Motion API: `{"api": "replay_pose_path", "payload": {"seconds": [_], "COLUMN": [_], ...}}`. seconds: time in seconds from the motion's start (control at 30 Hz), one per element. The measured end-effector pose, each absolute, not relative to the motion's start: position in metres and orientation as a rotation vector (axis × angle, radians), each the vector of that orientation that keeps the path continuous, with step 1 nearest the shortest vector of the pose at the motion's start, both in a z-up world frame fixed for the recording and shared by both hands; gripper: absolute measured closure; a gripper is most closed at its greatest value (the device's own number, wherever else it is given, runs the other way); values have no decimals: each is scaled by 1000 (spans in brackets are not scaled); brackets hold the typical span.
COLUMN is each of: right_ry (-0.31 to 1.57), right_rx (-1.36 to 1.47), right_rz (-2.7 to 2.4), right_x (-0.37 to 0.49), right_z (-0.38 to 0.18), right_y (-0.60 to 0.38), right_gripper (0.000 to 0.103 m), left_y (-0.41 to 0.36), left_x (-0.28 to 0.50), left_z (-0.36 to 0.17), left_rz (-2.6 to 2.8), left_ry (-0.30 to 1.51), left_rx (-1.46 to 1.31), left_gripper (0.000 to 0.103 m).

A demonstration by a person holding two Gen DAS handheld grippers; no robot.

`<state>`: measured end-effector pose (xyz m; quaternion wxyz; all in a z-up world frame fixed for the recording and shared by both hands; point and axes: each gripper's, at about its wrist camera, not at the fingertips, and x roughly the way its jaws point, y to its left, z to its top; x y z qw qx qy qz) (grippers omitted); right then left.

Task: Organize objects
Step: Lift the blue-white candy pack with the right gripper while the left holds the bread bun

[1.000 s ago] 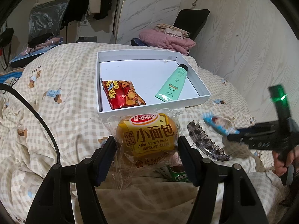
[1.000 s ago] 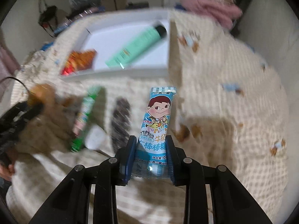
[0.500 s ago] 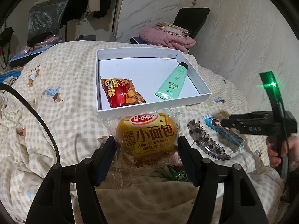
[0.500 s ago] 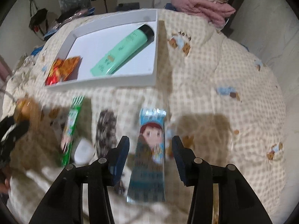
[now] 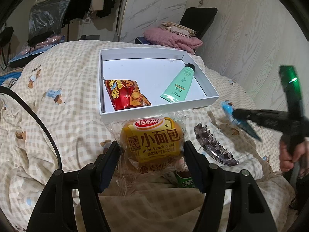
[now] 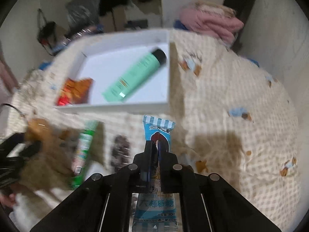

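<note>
My left gripper [image 5: 151, 150] is shut on a yellow mini French bread pack [image 5: 152, 139], held just in front of the white box [image 5: 160, 112]. Inside the box lie a red snack bag [image 5: 125, 94] and a green tube [image 5: 178, 86]. My right gripper [image 6: 156, 145] is shut on a blue candy packet [image 6: 159, 129], its fingers pinching the thin wrapper, which sticks out towards the box [image 6: 115, 108]. In the left wrist view, the right gripper [image 5: 237, 116] holds that packet [image 5: 227, 108] above the quilt, right of the box.
A dark hair clip [image 5: 214, 147] lies on the checked quilt right of the bread. A green stick pack [image 6: 85, 148] lies left of the clip [image 6: 120, 150]. Pink folded cloth [image 5: 171, 38] sits on a chair beyond the bed. A person's hand [image 5: 289, 154] grips the right handle.
The right gripper opened over the blue packet lying on the quilt, then closed tight on it and raised it. The left gripper and bread stayed still.
</note>
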<state>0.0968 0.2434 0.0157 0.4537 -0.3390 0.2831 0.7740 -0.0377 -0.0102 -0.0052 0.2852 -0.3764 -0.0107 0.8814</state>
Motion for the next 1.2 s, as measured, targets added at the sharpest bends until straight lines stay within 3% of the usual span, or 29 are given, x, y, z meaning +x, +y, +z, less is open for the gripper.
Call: {"api": "replay_pose_path", "payload": {"seconds": [0.17,0.43,1.2], "right_ry": [817,837,722], "right_rx": [-713,-689,-709], "right_rz": [2090,2226,2271], "right_x": [96,72,54], "right_z": [33,24,5], "right_y": [231,211,192], "right_gripper": [96,96,96], "left_y": [-10,-10,-10], "left_x": [-38,-38,-35], "left_z": [-5,-6,-5], "left_rz": [2355,2352,2344], "left_ry": [-27,-26,-3], "left_rx": [-1007,-1008,-991], "left_gripper": [33,33,33]}}
